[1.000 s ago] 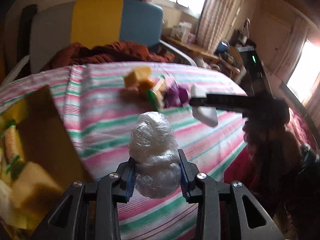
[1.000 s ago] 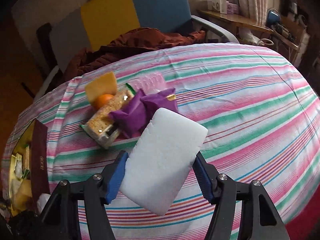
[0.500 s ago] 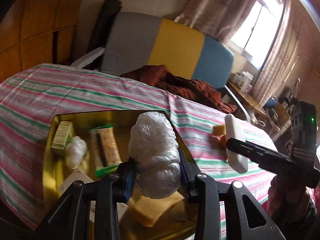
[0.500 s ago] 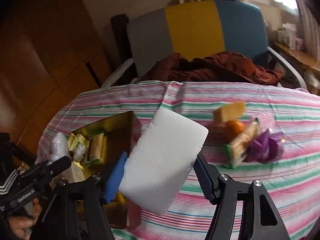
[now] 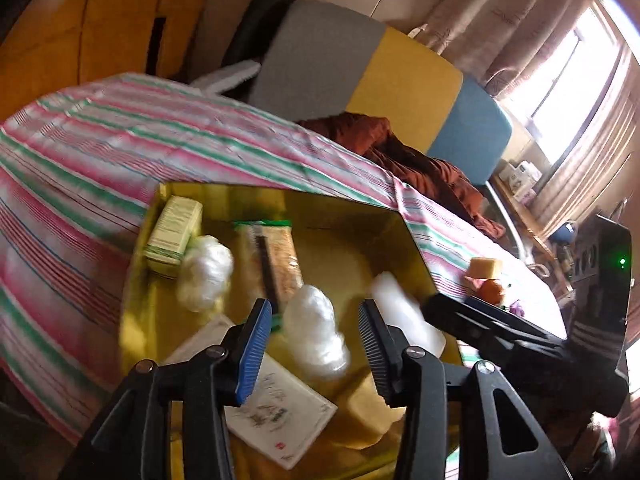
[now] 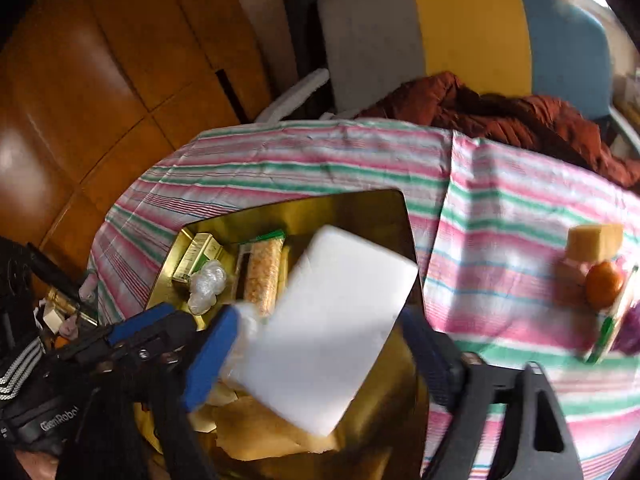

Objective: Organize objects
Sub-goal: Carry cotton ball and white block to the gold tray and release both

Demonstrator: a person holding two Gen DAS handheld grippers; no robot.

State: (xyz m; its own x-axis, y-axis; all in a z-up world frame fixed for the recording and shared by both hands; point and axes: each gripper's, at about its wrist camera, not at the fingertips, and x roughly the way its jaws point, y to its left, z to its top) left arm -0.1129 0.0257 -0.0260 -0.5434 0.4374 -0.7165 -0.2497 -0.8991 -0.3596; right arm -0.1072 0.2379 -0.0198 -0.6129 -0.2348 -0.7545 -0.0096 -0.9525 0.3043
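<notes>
Over gold box [image 6: 400,208], "GenRobot" tool [image 5: 316,340] (opening)

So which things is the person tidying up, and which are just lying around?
Being tidied:
gold tin box
white foam block
clear crumpled plastic ball
yellow sponge cube
orange fruit

Just there:
rust-red cloth
grey, yellow and blue chair

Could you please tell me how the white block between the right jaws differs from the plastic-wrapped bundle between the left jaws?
The white block is flat, rectangular and smooth-faced; the plastic-wrapped bundle is lumpy, rounded and crinkled. The block is opaque matte white, while the bundle is translucent and glossy. The block looks the wider, spanning more of the gap in the right gripper than the bundle does in the left gripper. Both are whitish, over the gold box, between opening jaws.
</notes>
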